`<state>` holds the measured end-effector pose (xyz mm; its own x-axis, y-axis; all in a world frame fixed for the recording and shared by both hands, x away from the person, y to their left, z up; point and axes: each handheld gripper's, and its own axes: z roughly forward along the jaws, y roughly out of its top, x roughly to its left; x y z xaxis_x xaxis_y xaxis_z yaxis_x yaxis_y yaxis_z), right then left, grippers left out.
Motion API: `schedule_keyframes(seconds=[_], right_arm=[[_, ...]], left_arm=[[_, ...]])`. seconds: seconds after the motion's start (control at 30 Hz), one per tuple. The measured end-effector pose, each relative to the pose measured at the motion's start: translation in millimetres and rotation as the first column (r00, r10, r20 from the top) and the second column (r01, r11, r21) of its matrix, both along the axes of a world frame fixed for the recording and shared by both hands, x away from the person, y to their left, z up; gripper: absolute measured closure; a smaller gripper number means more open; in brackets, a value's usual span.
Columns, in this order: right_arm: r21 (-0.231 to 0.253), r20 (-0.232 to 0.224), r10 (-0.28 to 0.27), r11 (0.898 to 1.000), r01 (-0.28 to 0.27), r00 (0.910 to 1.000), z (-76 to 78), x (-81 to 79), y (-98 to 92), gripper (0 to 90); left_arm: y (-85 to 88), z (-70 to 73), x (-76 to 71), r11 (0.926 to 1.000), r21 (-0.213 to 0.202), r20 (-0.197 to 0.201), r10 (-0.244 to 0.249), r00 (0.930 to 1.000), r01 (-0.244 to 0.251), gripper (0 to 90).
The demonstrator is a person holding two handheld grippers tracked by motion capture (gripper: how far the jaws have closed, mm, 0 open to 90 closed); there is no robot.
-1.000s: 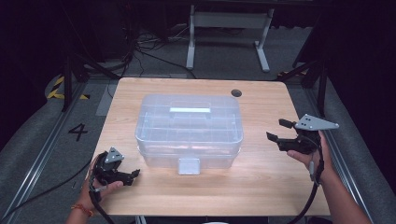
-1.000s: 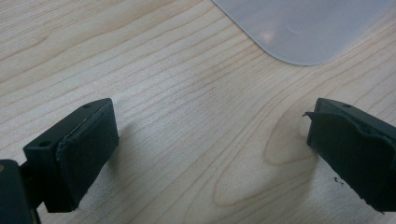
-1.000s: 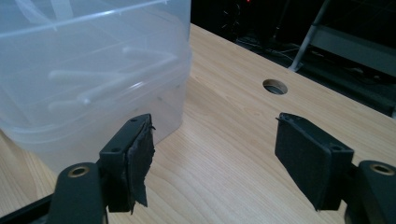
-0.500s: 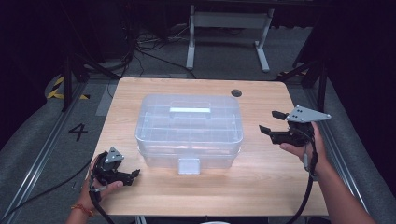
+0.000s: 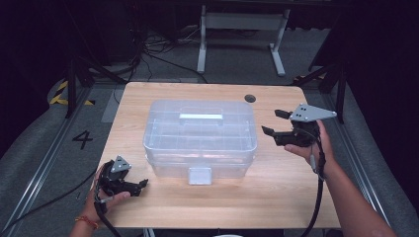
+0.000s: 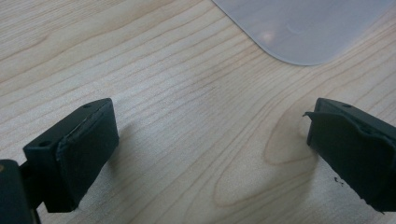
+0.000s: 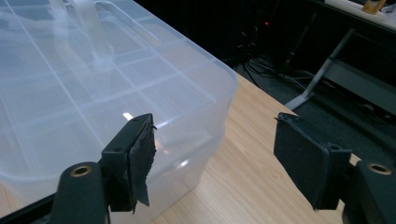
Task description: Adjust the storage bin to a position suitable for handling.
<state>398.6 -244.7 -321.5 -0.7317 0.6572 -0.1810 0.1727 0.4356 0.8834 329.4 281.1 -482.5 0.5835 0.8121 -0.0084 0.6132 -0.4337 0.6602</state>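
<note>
Box position: clear plastic box sits mid-table, lid on, latch facing me.
Left gripper: I see it resting on the table at the near left corner, jaws wide apart, nothing between them.
Right gripper: I hold it raised just beside the box's right end, jaws spread, gripping nothing.

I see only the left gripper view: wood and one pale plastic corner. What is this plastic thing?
Observer: A clear storage box with a lid, standing mid-table in the high view.
Operator: Where is the other claw?
Observer: The right claw hangs beside the box's right end, open, holding nothing.
Operator: Does the box have a latch?
Observer: Yes, a front latch on the side facing the person.
Operator: And my claw?
Observer: The left claw sits low at the table's front-left corner, open.
</note>
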Motion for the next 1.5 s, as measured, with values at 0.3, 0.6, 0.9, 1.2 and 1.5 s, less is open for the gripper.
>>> schedule_keyframes(seconds=[0.3,0.6,0.9,1.2,1.5], right_arm=[[-0.008,-0.001,0.026,1.0,-0.026,0.9997,2.7,11.3,21.6,30.3],[-0.008,-0.005,0.059,0.998,-0.059,0.9982,5.8,16.4,39.1,30.5],[-0.022,-0.002,0.086,0.996,-0.086,0.9963,10.4,22.4,61.1,30.5],[-0.025,-0.015,0.111,0.994,-0.111,0.9937,12.6,26.5,75.6,30.4],[-0.032,-0.016,0.139,0.99,-0.14,0.9901,13.7,26.1,89.4,31.1]], left_arm=[[0.0,0.0,0.0,1.0,0.0,0.0,0.0,1.0,0.0,2.5],[0.0,0.0,0.0,1.0,0.0,0.0,0.0,1.0,0.0,2.5],[0.0,0.0,0.0,1.0,0.0,0.0,0.0,1.0,0.0,2.5],[0.0,0.0,0.0,1.0,0.0,0.0,0.0,1.0,0.0,2.5],[0.0,0.0,0.0,1.0,0.001,0.0,0.0,1.0,0.0,2.5]])
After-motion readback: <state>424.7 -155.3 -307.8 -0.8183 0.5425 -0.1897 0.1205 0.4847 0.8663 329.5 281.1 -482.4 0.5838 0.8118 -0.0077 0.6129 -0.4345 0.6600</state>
